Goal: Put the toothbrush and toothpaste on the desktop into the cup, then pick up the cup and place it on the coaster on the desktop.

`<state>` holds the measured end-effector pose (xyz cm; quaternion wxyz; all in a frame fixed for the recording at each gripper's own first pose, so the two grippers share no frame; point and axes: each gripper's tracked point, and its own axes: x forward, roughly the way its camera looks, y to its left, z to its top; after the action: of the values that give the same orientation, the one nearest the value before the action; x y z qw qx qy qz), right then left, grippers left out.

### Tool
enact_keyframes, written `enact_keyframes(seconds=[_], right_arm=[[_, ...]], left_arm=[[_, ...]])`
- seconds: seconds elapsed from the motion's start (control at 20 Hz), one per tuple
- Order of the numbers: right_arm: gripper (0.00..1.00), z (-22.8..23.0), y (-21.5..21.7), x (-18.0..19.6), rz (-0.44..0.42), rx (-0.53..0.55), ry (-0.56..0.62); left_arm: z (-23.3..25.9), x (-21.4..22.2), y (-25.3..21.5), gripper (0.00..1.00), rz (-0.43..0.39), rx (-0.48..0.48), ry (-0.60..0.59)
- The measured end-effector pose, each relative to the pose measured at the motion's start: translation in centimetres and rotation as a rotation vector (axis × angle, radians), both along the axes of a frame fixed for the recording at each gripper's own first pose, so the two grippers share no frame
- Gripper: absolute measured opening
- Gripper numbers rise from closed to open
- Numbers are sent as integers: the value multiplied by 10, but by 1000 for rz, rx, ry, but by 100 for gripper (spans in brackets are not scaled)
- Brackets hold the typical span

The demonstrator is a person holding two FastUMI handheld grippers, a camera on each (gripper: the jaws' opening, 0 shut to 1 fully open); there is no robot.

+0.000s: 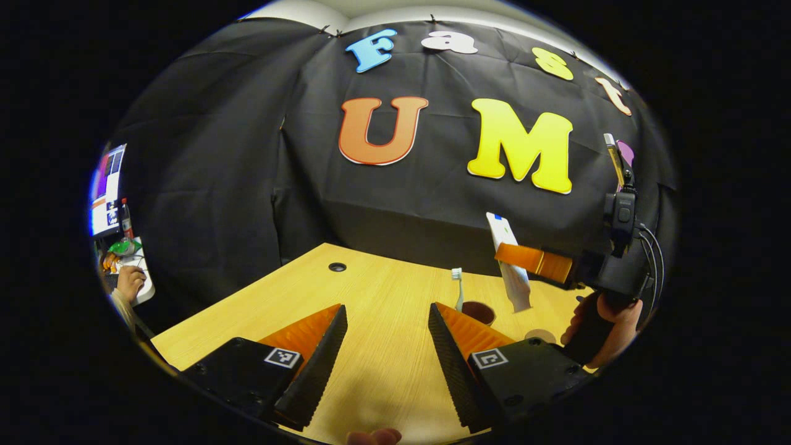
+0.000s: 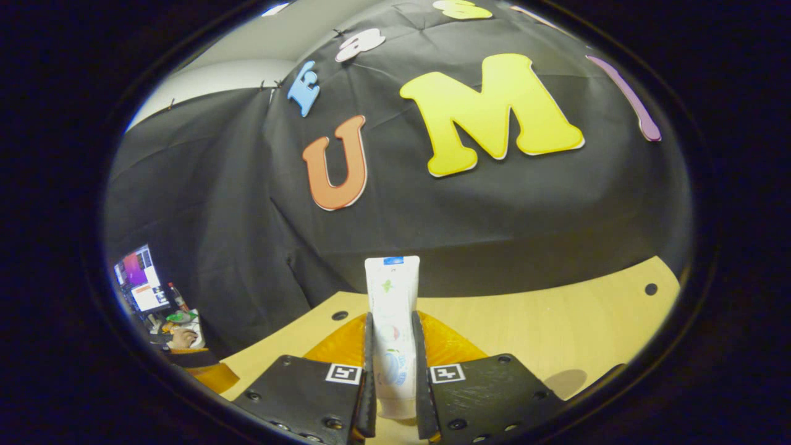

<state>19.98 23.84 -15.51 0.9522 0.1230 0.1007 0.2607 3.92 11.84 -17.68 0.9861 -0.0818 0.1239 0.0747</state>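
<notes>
Above the desk [image 2: 556,334], right fingers [image 2: 420,371] pinch the toothpaste [image 2: 392,321]; left fingers [image 1: 324,352] spread.

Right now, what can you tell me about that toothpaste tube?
The toothpaste tube is white, soft-looking plastic with small coloured printing and a flat crimped end. It is held in the air, clamped between both fingers of the right gripper. In the left gripper view it hangs tilted above the wooden desk, close to the dark cup where the toothbrush already stands.
</notes>
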Motion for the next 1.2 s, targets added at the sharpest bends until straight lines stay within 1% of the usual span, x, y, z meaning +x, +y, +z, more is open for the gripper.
enact_keyframes(seconds=[0.1,0.25,0.4,0.5,0.65,0.85,0.9,0.95,1.0,1.05,1.15,1.2], right_arm=[[25,-9,6,14,8,5,-17],[25,-28,14,29,26,18,-3],[25,-39,18,37,39,28,3],[25,-42,19,38,41,42,6],[25,-49,18,44,30,31,-5],[25,-57,15,45,16,42,14],[26,-58,15,44,16,45,14],[31,-60,16,41,18,45,19],[32,-62,16,38,22,43,23],[35,-65,16,35,26,36,28],[36,-62,14,29,30,35,9],[34,-57,14,30,31,31,-5]], left_arm=[[-17,-5,4,85,26,-23,31],[-45,-12,7,85,60,-65,85],[-54,-11,4,86,77,-76,106],[-51,-6,0,86,74,-66,102],[-50,4,-8,85,53,-43,94],[-48,4,-15,85,28,-27,102],[-48,4,-15,85,26,-25,106],[-50,5,-15,85,26,-25,107],[-50,7,-16,85,25,-29,107],[-51,8,-18,85,23,-36,107],[-52,10,-21,85,19,-46,107],[-52,11,-23,85,17,-49,106]])
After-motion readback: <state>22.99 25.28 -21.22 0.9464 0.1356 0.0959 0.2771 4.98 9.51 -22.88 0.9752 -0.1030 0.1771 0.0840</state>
